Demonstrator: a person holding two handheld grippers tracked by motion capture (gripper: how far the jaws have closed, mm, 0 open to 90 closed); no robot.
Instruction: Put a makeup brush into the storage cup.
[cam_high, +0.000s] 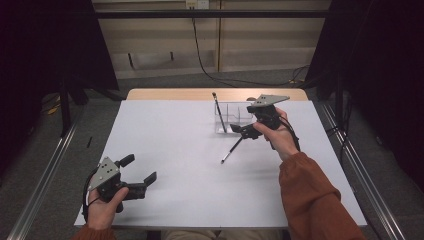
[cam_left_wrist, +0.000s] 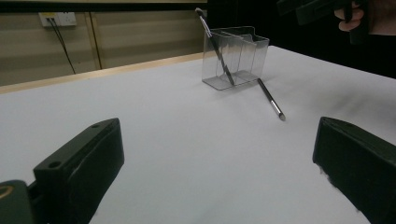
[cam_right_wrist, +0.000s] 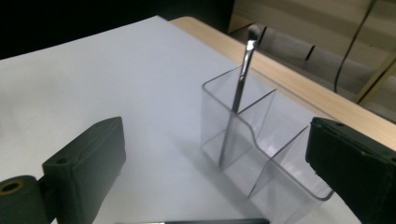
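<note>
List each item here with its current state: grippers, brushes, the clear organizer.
Left gripper: open, empty, held low over the table's near left.
Right gripper: open, empty, beside the organizer.
Clear organizer: upright, one brush inside.
Standing brush: leaning in a compartment, head up.
Second brush: on the table, outside the organizer.

A clear plastic organizer (cam_high: 235, 116) with several compartments stands upright near the far edge of the white surface (cam_high: 175, 165). One slim dark brush (cam_high: 218, 111) leans inside it, head up, above the rim. A second brush (cam_high: 231, 150) lies on the surface just in front of the organizer, its far end seemingly touching the base, though that is hard to tell.
</note>
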